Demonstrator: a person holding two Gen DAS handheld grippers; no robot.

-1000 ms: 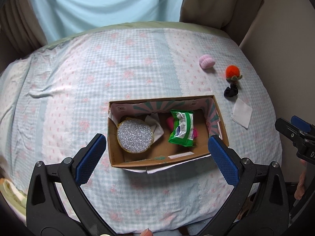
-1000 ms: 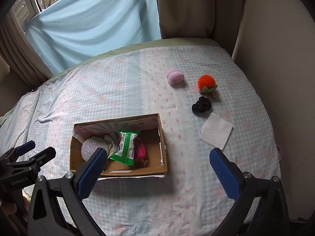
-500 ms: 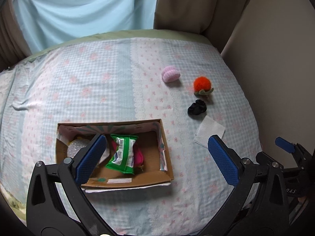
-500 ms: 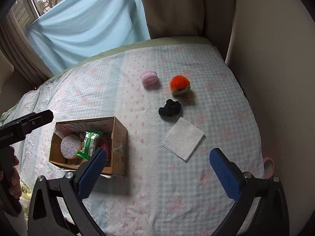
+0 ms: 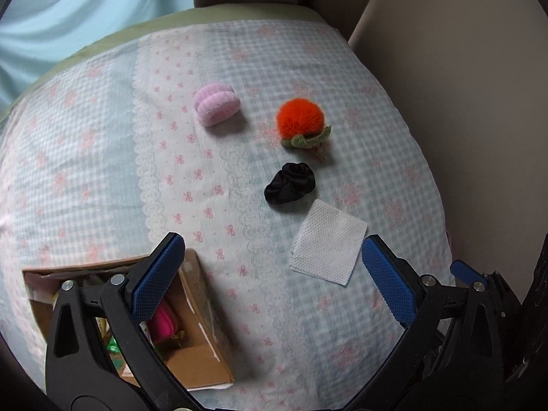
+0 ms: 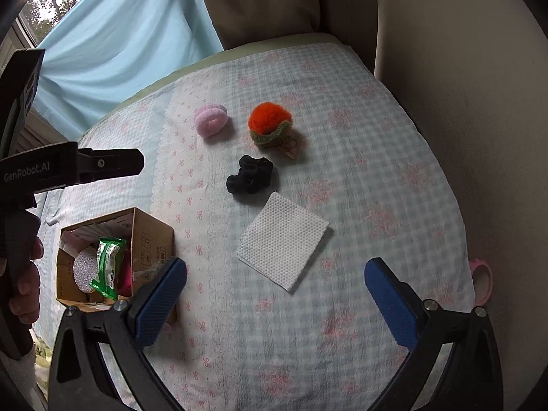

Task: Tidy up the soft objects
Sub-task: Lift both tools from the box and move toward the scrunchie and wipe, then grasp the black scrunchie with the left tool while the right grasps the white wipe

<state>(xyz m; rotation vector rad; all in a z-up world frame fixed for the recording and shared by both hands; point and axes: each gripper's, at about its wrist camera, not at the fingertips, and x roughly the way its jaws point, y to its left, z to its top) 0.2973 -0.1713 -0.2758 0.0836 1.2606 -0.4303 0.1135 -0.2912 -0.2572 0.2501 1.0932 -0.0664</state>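
On the checked bed cover lie a white textured cloth (image 5: 328, 241) (image 6: 283, 240), a black scrunchie (image 5: 289, 183) (image 6: 250, 174), an orange pom-pom with a green collar (image 5: 300, 121) (image 6: 270, 122) and a pink ribbed puff (image 5: 216, 103) (image 6: 210, 120). A cardboard box (image 5: 202, 322) (image 6: 150, 239) holds a green packet (image 6: 109, 267), a glittery round (image 6: 84, 270) and something pink (image 5: 162, 322). My left gripper (image 5: 270, 274) is open and empty, hovering near the cloth, its left finger over the box. My right gripper (image 6: 274, 291) is open and empty above the cover in front of the cloth.
A beige wall (image 6: 462, 102) rises close on the right of the bed. A brown cushion (image 6: 267, 0) and a light blue curtain (image 6: 120, 51) stand at the far edge. A pink tape ring (image 6: 483, 282) sits at the bed's right edge.
Both grippers have swung right and closer, from over the box toward the loose items. The box has slid to the lower left of both views. Both stay open.
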